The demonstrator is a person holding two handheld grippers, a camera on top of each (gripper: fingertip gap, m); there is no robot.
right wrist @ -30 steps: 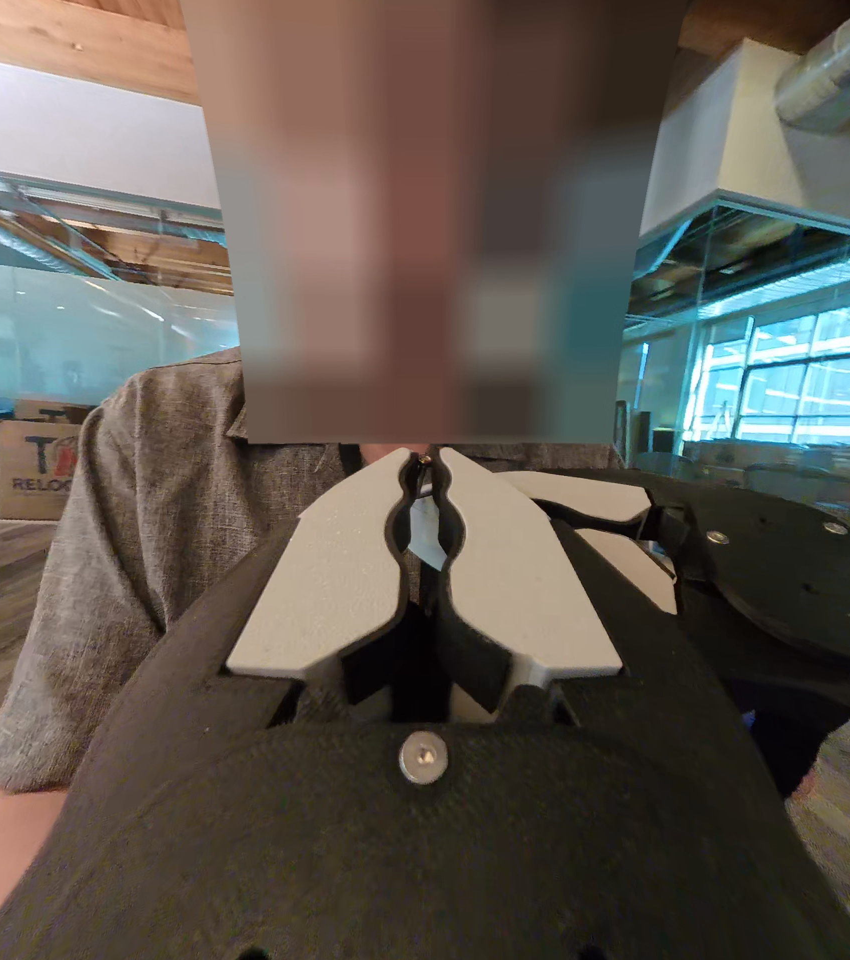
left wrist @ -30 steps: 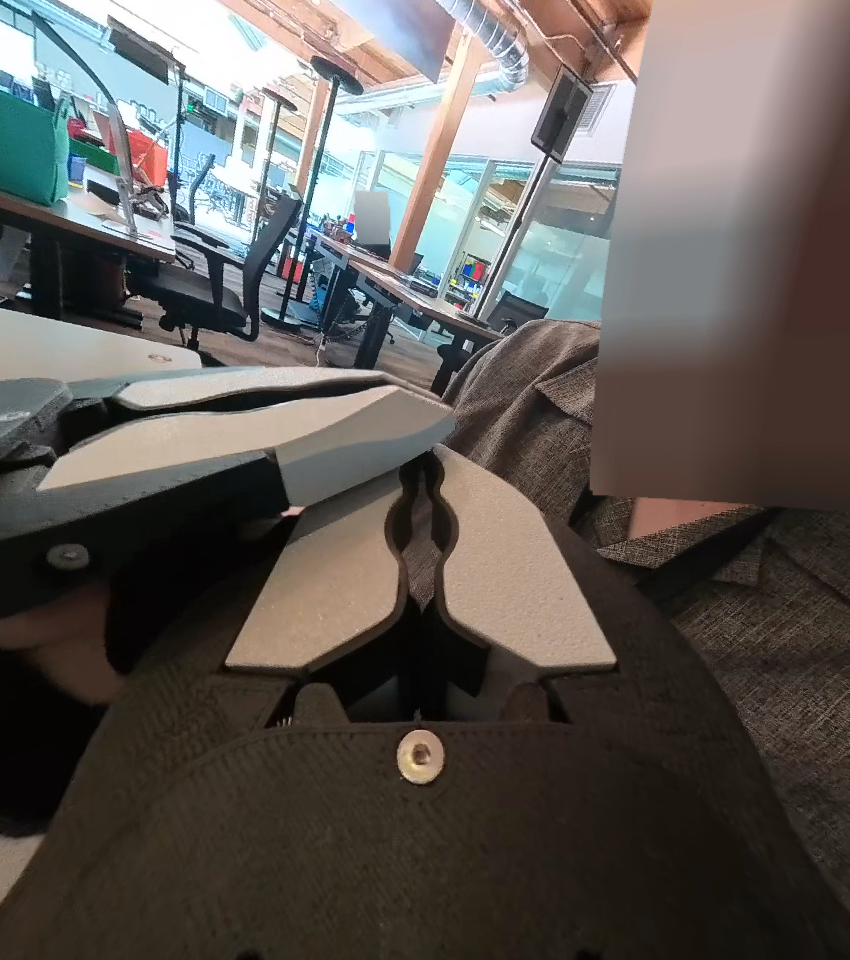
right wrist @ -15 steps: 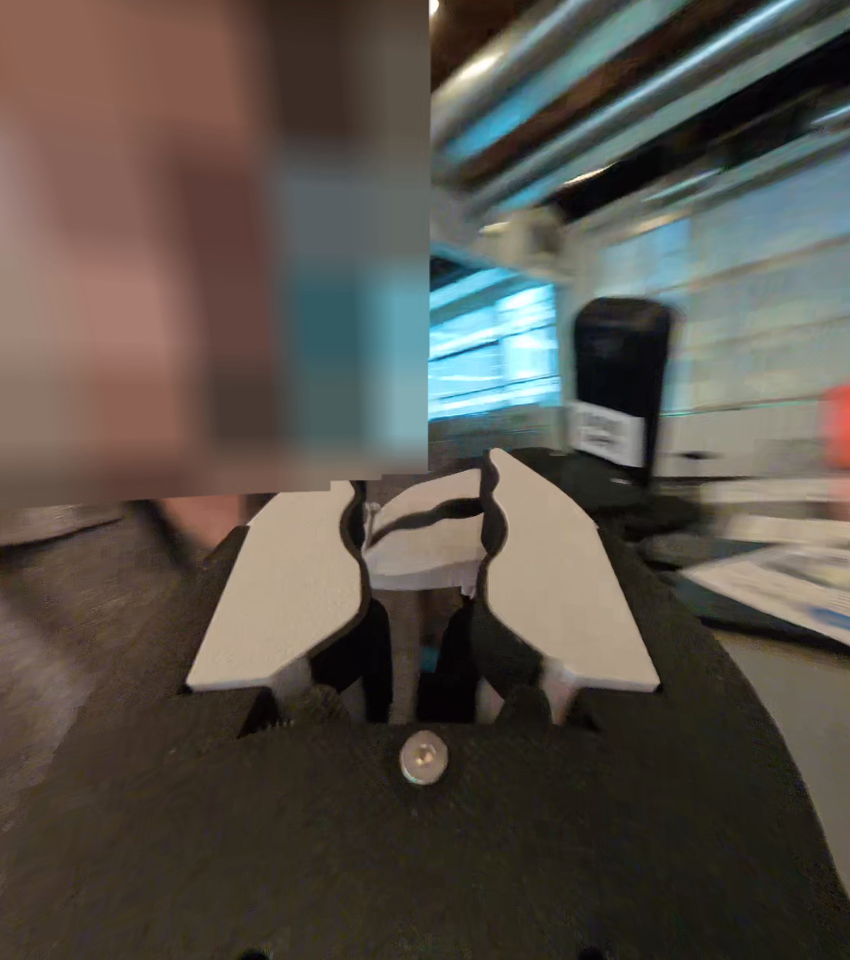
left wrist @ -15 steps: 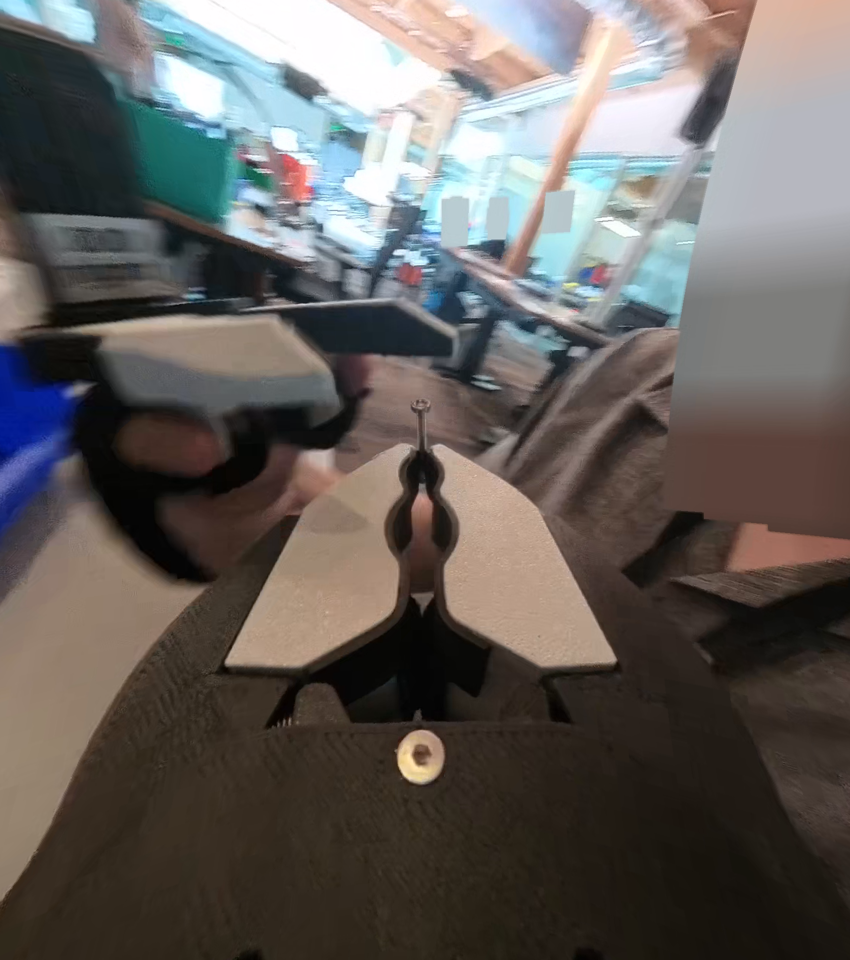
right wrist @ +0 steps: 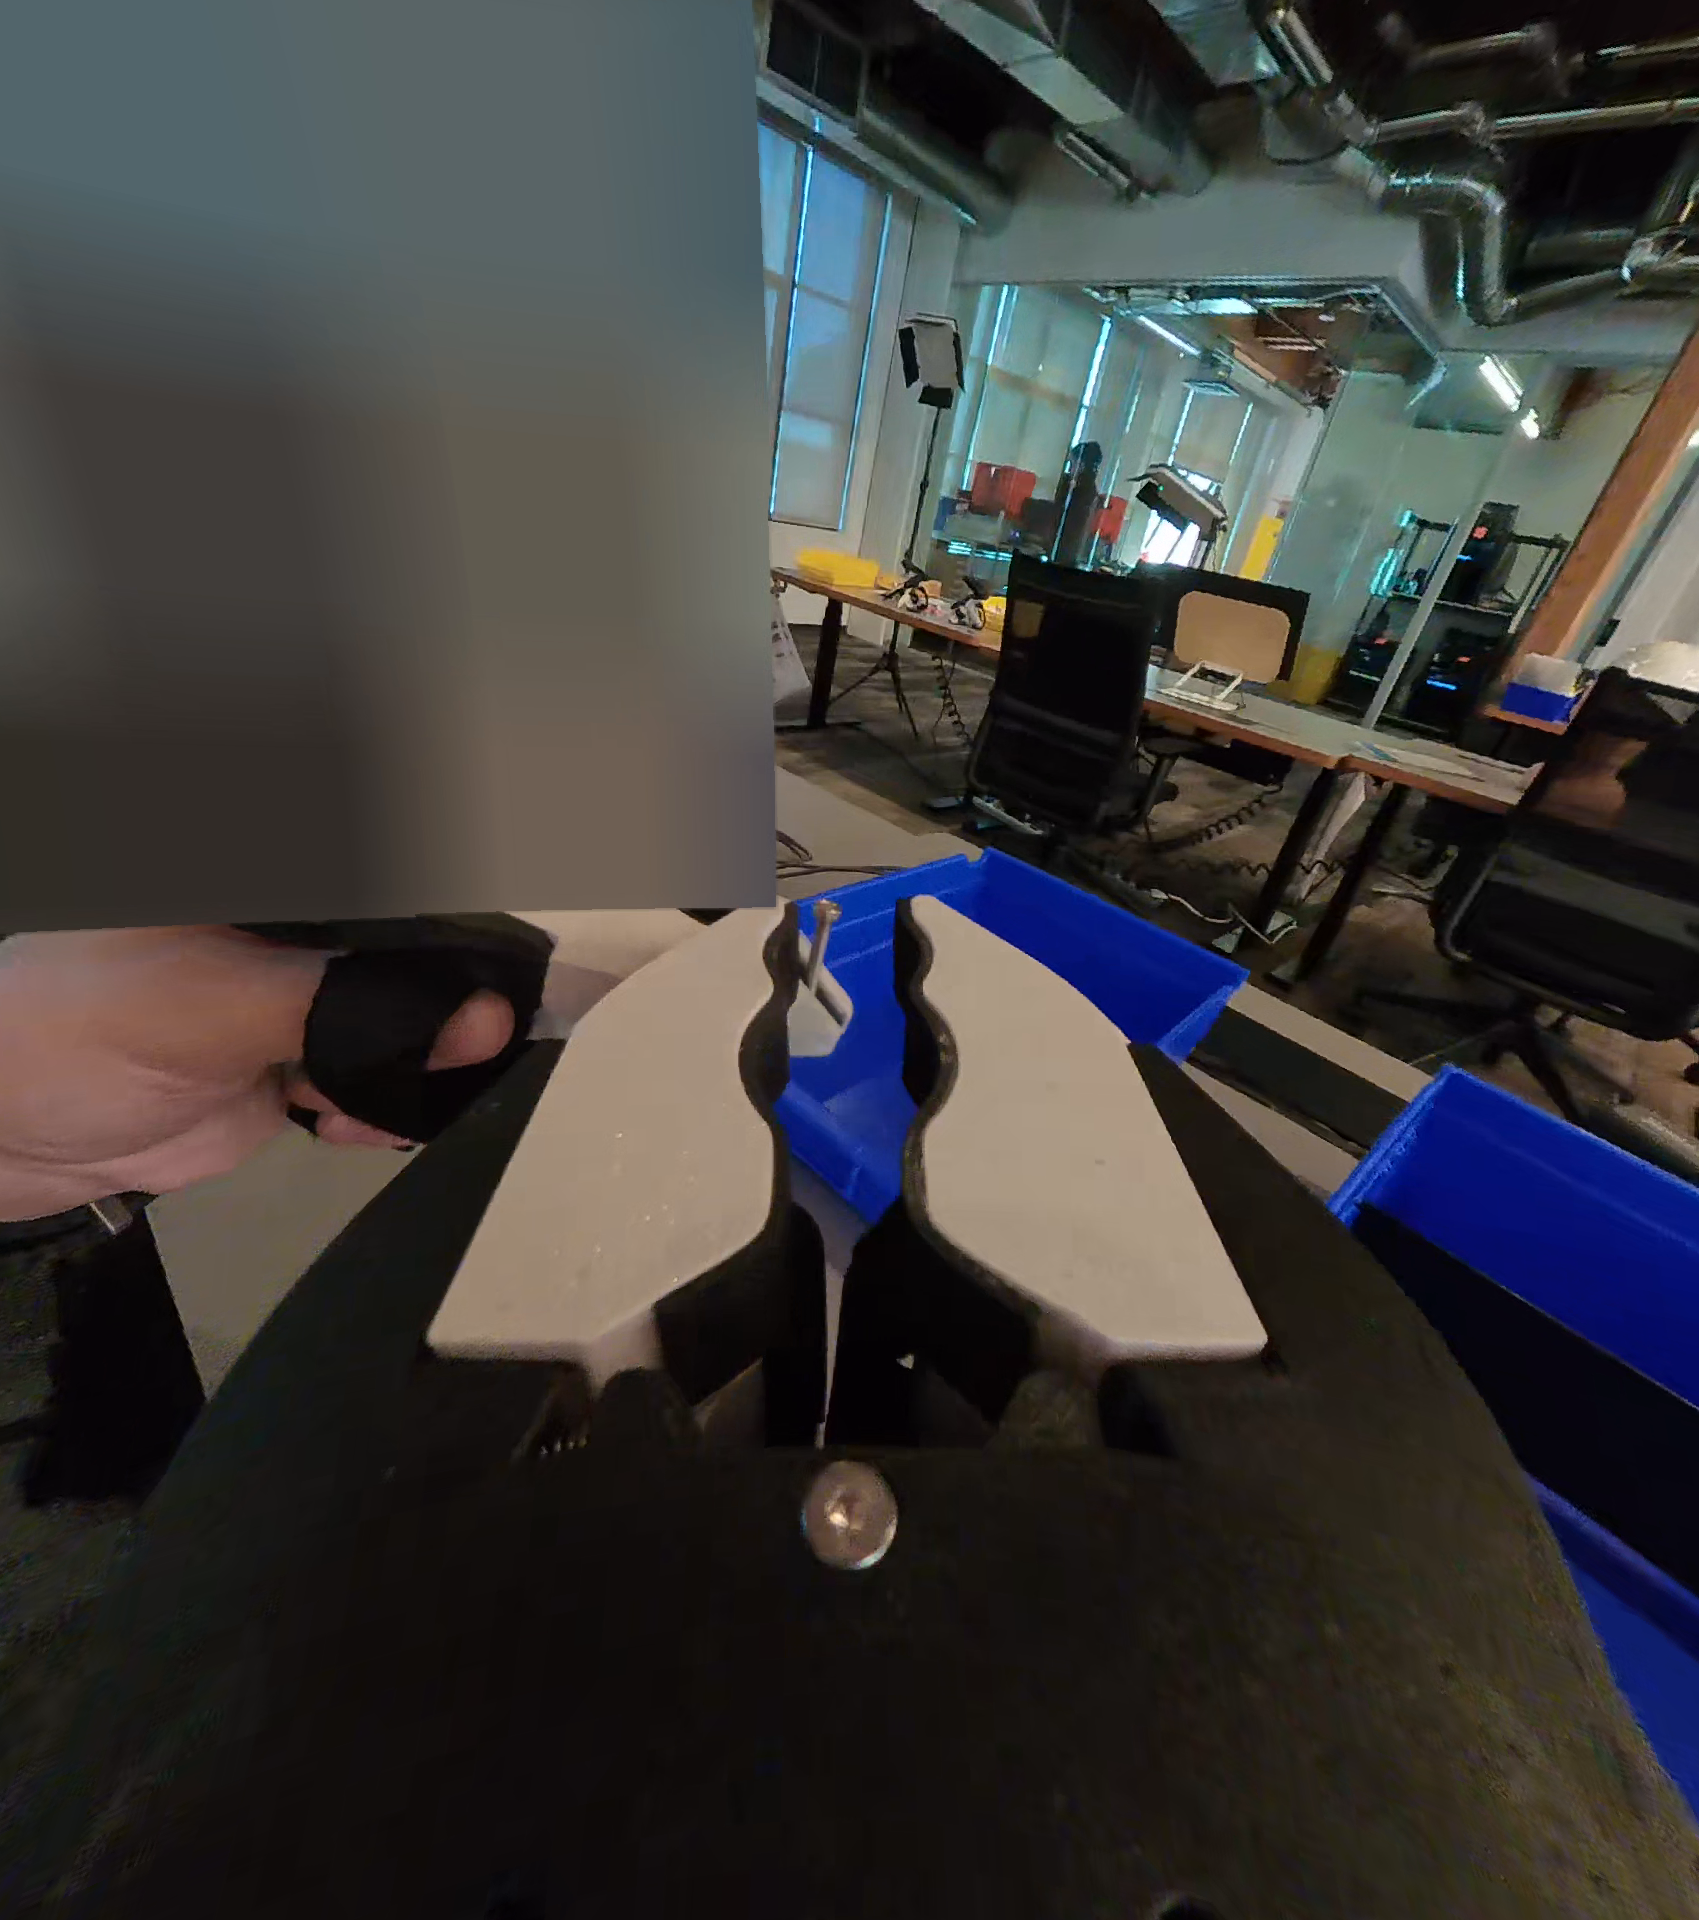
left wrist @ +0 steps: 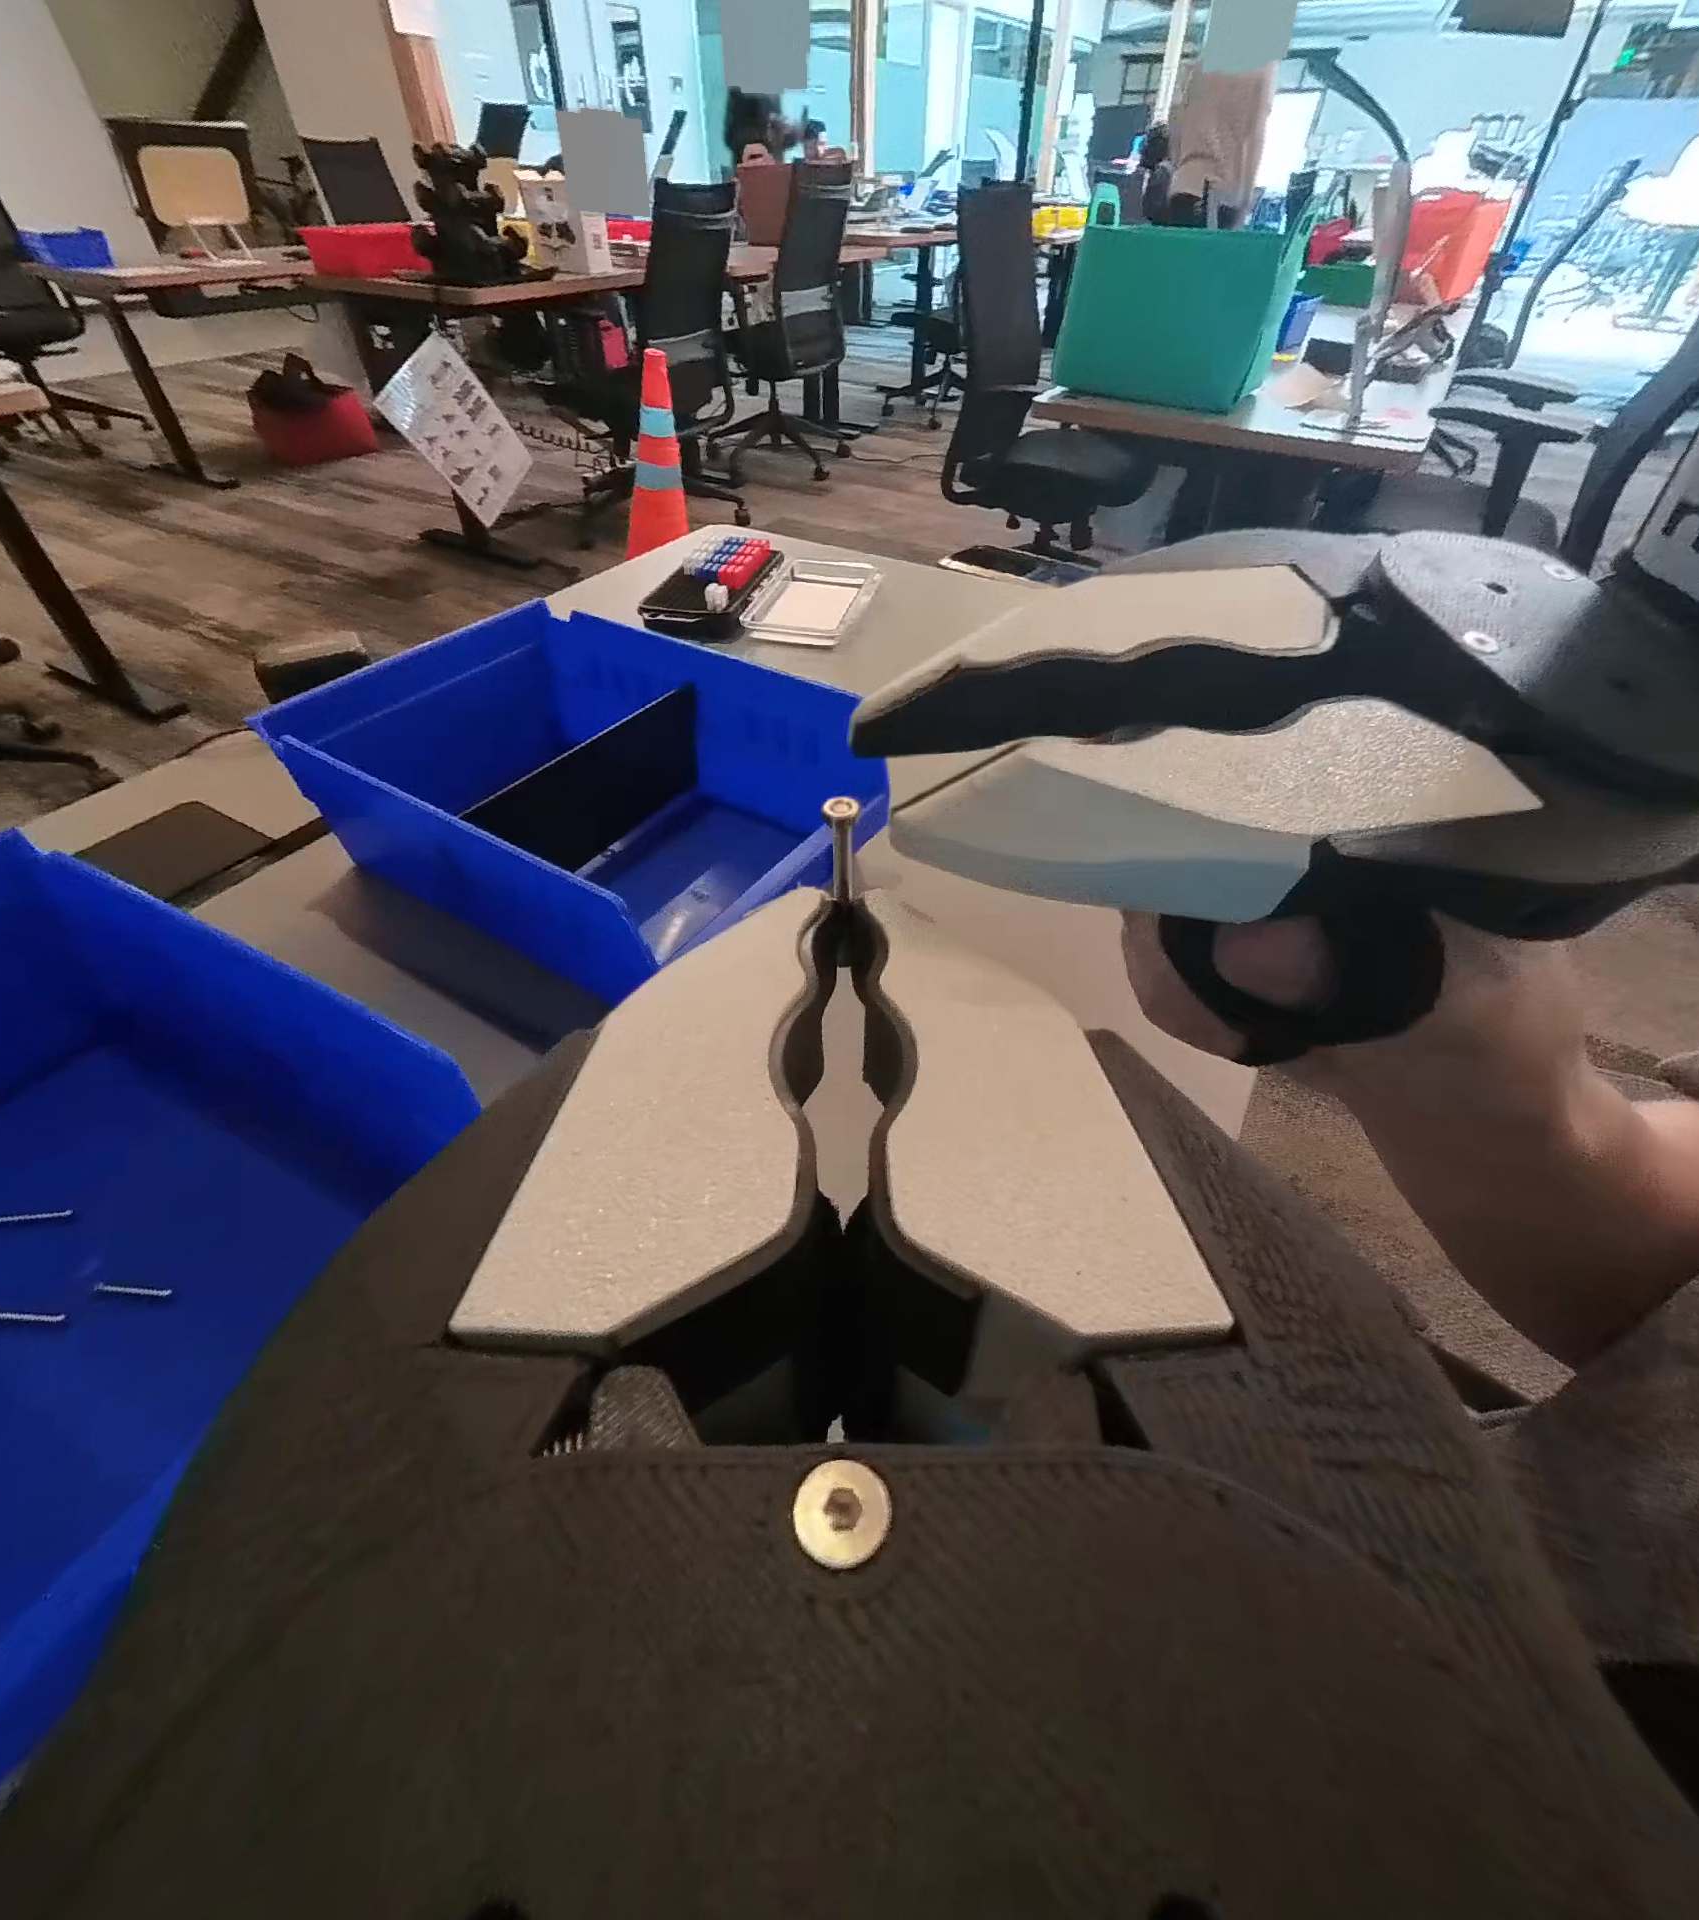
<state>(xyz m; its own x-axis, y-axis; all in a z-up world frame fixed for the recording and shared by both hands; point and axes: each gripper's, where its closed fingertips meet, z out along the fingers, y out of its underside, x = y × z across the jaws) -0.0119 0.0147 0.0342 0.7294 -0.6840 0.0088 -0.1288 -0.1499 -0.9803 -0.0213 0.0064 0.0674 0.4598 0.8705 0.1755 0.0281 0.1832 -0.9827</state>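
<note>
Here, in the left wrist view, the left tool [left wrist: 840,920] was closed at its tips on a small metal screw [left wrist: 839,850], which stood upright with its head uppermost, above the worktop [left wrist: 938,623] and near the front edge of the divided blue bin [left wrist: 471,727]. The screw appeared light, rigid and smooth, so it could pivot or slip out; the shank below the head looked the soundest place to take hold. The right tool [left wrist: 886,779] hung just beside the screw head, its jaws parted somewhat and holding nothing. Three more screws [left wrist: 45,1283] lay in the nearer blue bin [left wrist: 284,977] at the left worktop edge. A small parts case [left wrist: 715,592] sat at the far edge.

In the right wrist view, the right tool [right wrist: 845,920] showed a clear gap between its fingers and gripped nothing. The screw [right wrist: 824,935] was visible through that gap, with one pale tip of the left tool [right wrist: 819,1018] below it. The person's hand [right wrist: 97,1060] held the left tool, most of whose body was hidden by a blurred patch. The screw's thread and lower end could not be made out.
</note>
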